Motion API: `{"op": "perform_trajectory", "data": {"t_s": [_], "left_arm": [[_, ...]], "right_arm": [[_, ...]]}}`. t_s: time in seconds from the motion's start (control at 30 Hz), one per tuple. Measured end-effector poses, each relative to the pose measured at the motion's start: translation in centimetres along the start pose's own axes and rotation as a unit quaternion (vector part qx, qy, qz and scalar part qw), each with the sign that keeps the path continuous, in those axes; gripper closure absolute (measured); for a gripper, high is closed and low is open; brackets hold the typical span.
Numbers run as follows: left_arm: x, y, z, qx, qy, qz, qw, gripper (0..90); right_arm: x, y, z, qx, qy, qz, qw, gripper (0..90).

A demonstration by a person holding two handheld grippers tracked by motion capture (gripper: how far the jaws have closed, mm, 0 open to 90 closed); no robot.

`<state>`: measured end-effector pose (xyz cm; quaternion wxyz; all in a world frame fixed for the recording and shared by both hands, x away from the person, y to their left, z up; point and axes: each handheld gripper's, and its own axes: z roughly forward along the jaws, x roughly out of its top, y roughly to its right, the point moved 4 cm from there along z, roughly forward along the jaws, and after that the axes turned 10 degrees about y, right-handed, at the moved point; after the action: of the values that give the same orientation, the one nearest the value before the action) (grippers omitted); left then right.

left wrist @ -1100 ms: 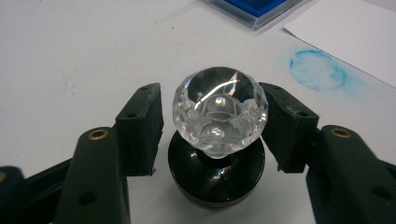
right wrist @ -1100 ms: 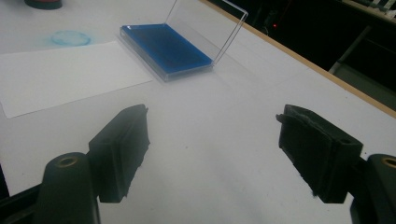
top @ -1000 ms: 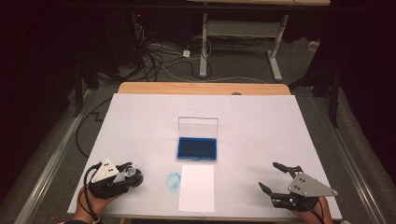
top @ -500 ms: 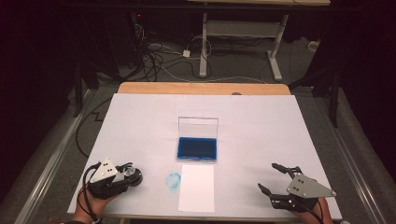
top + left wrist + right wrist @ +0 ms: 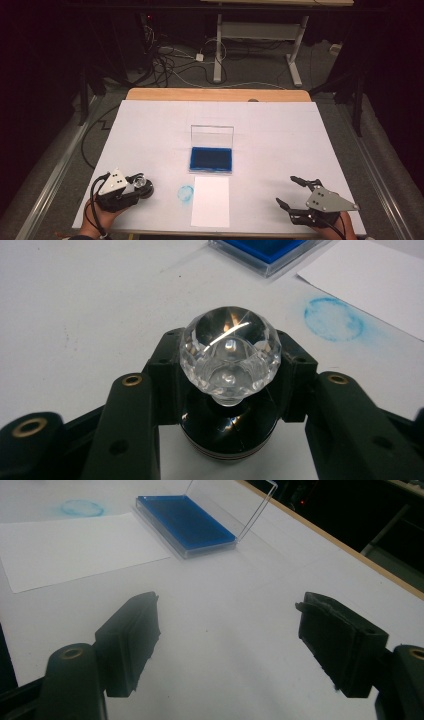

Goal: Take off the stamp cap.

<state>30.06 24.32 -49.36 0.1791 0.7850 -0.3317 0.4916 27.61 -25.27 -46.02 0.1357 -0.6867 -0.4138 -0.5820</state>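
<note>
A stamp with a faceted clear knob [image 5: 230, 347] on a round black base stands upright on the white table at the front left. My left gripper [image 5: 230, 375] is shut on its black base; in the high view the left gripper [image 5: 141, 189] and stamp [image 5: 141, 183] sit left of a blue ring mark [image 5: 185, 192]. An open clear case holds a blue ink pad [image 5: 211, 158] mid-table, its lid standing up behind. A white paper sheet [image 5: 210, 200] lies just in front of it. My right gripper [image 5: 287, 190] rests at the front right, open, with bare table between its pads [image 5: 132, 640].
The blue ring mark [image 5: 332, 320] is smudged onto the table cover beside the paper [image 5: 370, 280]. The ink pad [image 5: 185, 522] lies ahead and left of the right gripper. A wooden table edge [image 5: 215, 94] runs along the far side, with cables and desk legs beyond.
</note>
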Motion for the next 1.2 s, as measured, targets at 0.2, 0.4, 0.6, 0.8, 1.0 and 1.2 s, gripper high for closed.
{"op": "perform_trajectory", "data": {"t_s": [0.2, 0.4, 0.6, 0.8, 1.0, 1.2], "left_arm": [[-0.1, 0.1, 0.0, -0.005, -0.005, 0.006, 1.0000, 53.1], [-0.1, 0.2, -0.1, -0.007, -0.007, 0.011, 0.9999, 53.0], [0.0, 0.2, -0.3, -0.007, 0.000, 0.009, 0.9999, 52.7], [0.2, 0.3, -0.3, -0.008, -0.003, 0.014, 0.9999, 53.3], [0.8, 0.6, -0.4, -0.008, 0.002, 0.024, 0.9997, 53.9], [2.4, 1.3, -0.4, -0.013, 0.023, 0.027, 0.9993, 54.0]], "right_arm": [[-0.1, 0.0, 0.1, 0.002, -0.004, 0.000, 1.0000, 24.5], [-0.1, 0.0, 0.1, 0.006, -0.004, 0.001, 1.0000, 26.1], [0.0, -0.1, 0.2, 0.006, -0.005, 0.001, 1.0000, 25.8], [0.0, -0.1, 0.2, 0.007, -0.004, 0.000, 1.0000, 25.7], [0.0, 0.0, 0.2, 0.006, -0.003, 0.003, 1.0000, 25.7], [0.0, 0.0, 0.2, 0.005, -0.002, 0.004, 1.0000, 25.5]]}}
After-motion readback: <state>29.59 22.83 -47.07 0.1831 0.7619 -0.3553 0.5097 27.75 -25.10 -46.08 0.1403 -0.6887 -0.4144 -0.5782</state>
